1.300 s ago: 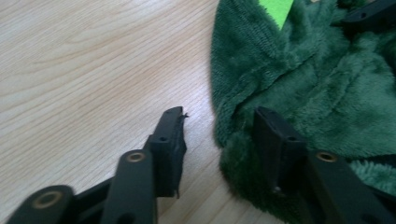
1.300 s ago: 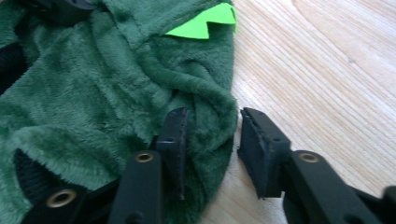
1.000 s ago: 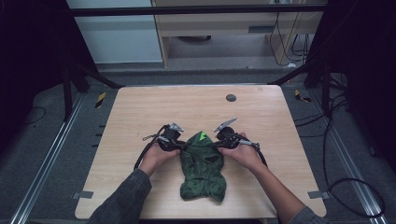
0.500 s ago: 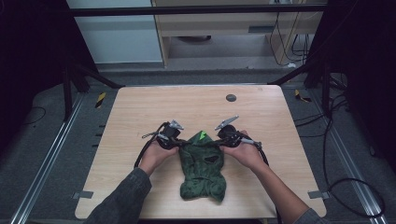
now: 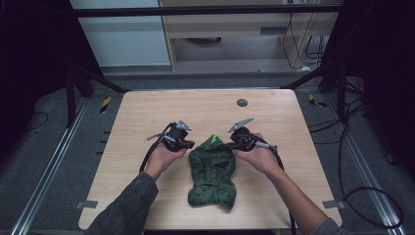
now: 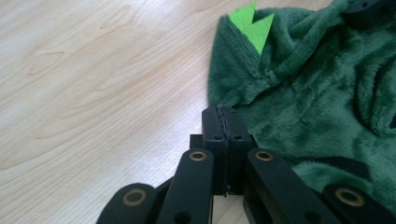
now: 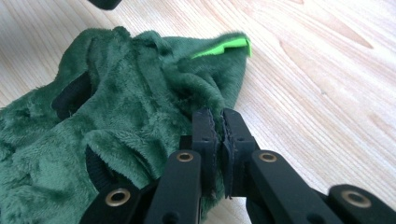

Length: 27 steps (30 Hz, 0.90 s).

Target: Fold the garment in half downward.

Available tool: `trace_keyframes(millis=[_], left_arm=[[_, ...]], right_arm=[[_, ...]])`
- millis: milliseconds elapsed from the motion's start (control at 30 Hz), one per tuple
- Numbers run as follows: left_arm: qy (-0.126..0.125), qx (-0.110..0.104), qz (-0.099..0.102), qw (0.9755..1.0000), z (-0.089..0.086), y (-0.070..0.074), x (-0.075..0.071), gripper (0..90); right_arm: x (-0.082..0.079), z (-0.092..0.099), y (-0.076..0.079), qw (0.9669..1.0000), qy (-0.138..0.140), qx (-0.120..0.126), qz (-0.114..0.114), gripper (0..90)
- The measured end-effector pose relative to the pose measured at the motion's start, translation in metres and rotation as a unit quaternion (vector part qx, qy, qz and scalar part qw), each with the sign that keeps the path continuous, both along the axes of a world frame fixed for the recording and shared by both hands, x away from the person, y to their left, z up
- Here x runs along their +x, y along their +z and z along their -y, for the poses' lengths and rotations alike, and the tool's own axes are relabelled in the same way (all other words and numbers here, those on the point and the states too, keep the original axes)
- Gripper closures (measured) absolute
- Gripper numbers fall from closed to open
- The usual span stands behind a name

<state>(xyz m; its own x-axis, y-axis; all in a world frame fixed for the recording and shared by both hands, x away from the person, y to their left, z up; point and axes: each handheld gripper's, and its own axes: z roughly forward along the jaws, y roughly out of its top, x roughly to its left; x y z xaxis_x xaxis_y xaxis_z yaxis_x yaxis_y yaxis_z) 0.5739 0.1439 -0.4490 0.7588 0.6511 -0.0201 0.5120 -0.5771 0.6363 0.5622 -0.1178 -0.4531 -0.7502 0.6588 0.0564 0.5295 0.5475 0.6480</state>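
Both grippers are sitting slightly nearer the bench's near edge than a second ago. Left gripper (image 6: 223, 122) and right gripper (image 7: 219, 123), jaws clenched, are each pinching the green plush garment (image 5: 211, 172) lying mid-bench toward that edge. Spreading appears begun, not finished; garment remains rumpled.

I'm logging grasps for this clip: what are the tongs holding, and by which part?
Both tongs are shut at the upper edge of the green plush garment, left tongs on its left side, right tongs on its right; whether fabric is pinched cannot be told.
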Motion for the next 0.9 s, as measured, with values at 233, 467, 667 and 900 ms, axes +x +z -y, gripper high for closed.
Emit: trace_keyframes(millis=[233,467,667,900], left_arm=[[0.001,0.003,-0.001,1.0,-0.003,0.002,0.002,90.0],[0.004,-0.004,0.003,1.0,0.0,-0.001,0.003,85.6],[0.006,-0.004,-0.008,0.9999,0.005,-0.011,0.008,70.4],[0.0,0.009,-0.032,0.9994,0.013,-0.028,0.012,66.7]], right_arm=[[0.0,-0.001,0.003,1.0,0.003,-0.004,0.003,85.3],[0.0,-0.002,0.002,0.9999,0.005,-0.009,0.002,85.3],[0.0,-0.002,0.0,0.9999,0.008,-0.012,0.002,85.3],[0.001,-0.003,-0.002,0.9999,0.009,-0.014,-0.002,85.3]])
